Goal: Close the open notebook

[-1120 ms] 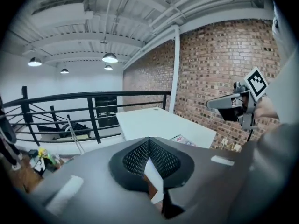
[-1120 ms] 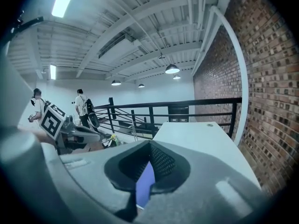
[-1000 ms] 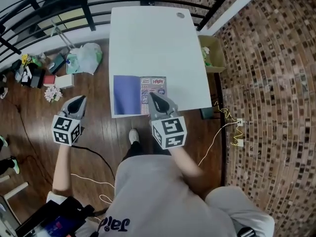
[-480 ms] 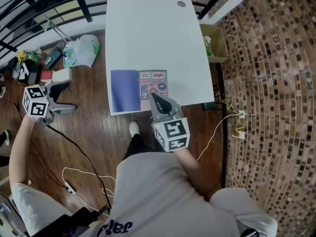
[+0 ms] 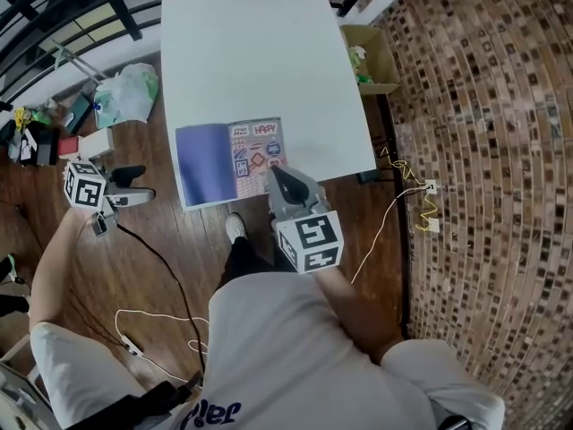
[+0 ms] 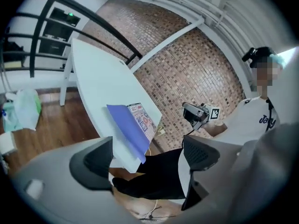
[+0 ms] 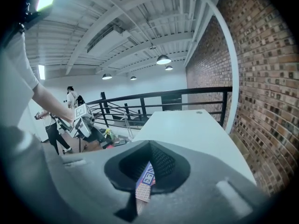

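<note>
The open notebook lies at the near edge of the white table (image 5: pixel 260 52), its blue page (image 5: pixel 204 162) on the left and its sticker-covered page (image 5: pixel 258 148) on the right. My right gripper (image 5: pixel 277 176) is shut, its tip at the near right corner of the sticker page; the page (image 7: pixel 145 183) shows through the slit under the jaws (image 7: pixel 148 164). Whether it touches the page I cannot tell. My left gripper (image 5: pixel 136 184) hangs over the wooden floor left of the table, pointing toward the notebook (image 6: pixel 133 125). Its jaws (image 6: pixel 147 157) stand wide, are closing a little, and hold nothing.
A cardboard box (image 5: pixel 367 56) stands beside the table's right edge. A white plastic bag (image 5: pixel 125 92) and small clutter (image 5: pixel 36 133) lie on the floor at the left, behind a black railing (image 5: pixel 54 7). A black cable (image 5: pixel 152 267) runs across the floor. A brick wall (image 5: pixel 483 150) is on the right.
The left gripper swung from beside the table out to the left, turned to point right, and its jaws went from shut to open. The right gripper stayed shut at the notebook's corner.
</note>
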A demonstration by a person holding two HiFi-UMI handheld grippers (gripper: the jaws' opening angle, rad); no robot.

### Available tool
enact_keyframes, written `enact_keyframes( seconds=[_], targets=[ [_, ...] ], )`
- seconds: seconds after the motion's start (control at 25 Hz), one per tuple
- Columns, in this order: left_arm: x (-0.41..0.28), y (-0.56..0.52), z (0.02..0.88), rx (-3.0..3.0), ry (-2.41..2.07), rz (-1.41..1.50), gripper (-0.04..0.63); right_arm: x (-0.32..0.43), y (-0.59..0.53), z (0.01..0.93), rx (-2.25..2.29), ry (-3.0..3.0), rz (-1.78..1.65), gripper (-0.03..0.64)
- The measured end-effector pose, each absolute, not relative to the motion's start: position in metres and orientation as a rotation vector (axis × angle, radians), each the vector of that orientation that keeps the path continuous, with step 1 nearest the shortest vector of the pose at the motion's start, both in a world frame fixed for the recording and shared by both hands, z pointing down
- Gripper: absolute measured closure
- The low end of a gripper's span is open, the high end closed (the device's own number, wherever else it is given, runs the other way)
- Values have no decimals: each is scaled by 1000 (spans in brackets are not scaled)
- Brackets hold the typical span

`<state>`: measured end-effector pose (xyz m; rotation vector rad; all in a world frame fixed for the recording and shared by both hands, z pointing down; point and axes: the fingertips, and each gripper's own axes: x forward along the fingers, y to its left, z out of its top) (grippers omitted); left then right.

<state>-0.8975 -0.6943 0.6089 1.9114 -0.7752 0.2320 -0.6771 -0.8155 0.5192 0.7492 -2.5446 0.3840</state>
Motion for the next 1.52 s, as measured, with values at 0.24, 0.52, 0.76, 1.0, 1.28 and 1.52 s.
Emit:
enact_keyframes(
  seconds=[0.24, 0.52, 0.76, 1.0, 1.28, 1.52],
  targets=[
    [-863, -706, 659, 1823, -716, 120, 163, -657, -824, 525, 793, -2521, 424, 626],
    [-846, -711, 694, 1764, -714, 110, 260, -638, -828, 530, 812, -2502, 437, 626],
    [-844, -710, 707, 1757, -775, 145, 442, -631, -828, 530, 812, -2505, 443, 626],
    [-840, -709, 688, 1734, -820, 191, 575, -634, -833, 517, 803, -2555, 450, 626],
    [-801, -723, 630, 1668, -797, 120, 580, -643, -847, 490, 790, -2642, 441, 626],
    [-751, -761, 597, 1649, -785, 46, 580, -642, -862, 478, 830, -2671, 463, 626]
  ],
)
